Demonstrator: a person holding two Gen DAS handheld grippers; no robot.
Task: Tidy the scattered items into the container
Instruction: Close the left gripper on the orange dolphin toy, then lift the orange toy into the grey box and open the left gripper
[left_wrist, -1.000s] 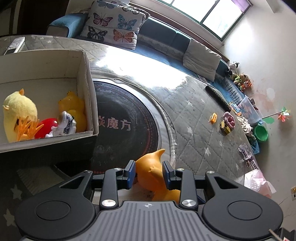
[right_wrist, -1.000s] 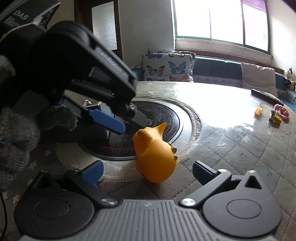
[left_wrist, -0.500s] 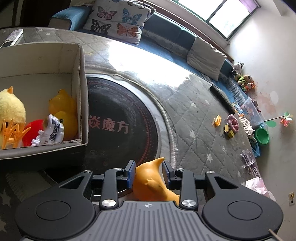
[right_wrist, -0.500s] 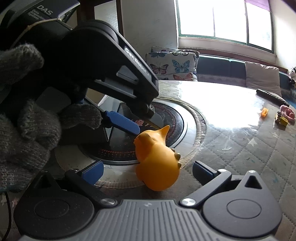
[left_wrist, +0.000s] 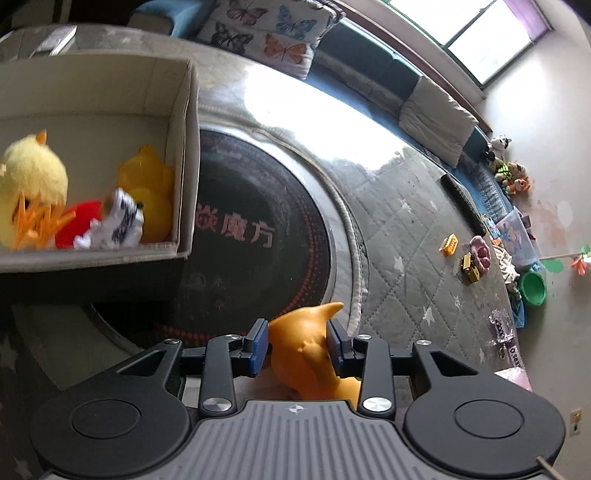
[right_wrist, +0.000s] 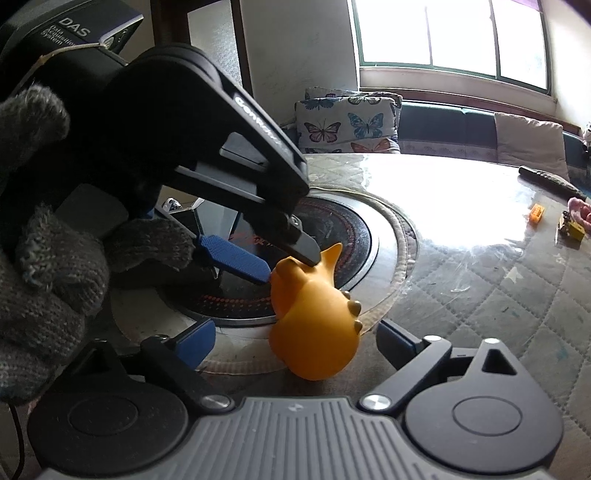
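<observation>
Left gripper (left_wrist: 297, 345) pinches the head of an orange rubber toy (left_wrist: 306, 350) between its blue pads; the toy's body rests on the quilted table (right_wrist: 480, 295) at the edge of the dark round plate (left_wrist: 258, 229). Right gripper (right_wrist: 295, 332) hovers nearby, fingers spread and holding nothing. Further off, the cardboard box (left_wrist: 184, 147) holds a yellow plush chick (left_wrist: 29, 184) and other toys. Risk: the narrow pinch on a smooth, rounded head may slip on lifting, dropping the toy short of the box.

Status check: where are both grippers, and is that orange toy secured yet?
Left gripper pads on the orange toy's head, toy on the table. Right gripper open, idle behind it. Box front-left, path open.
</observation>
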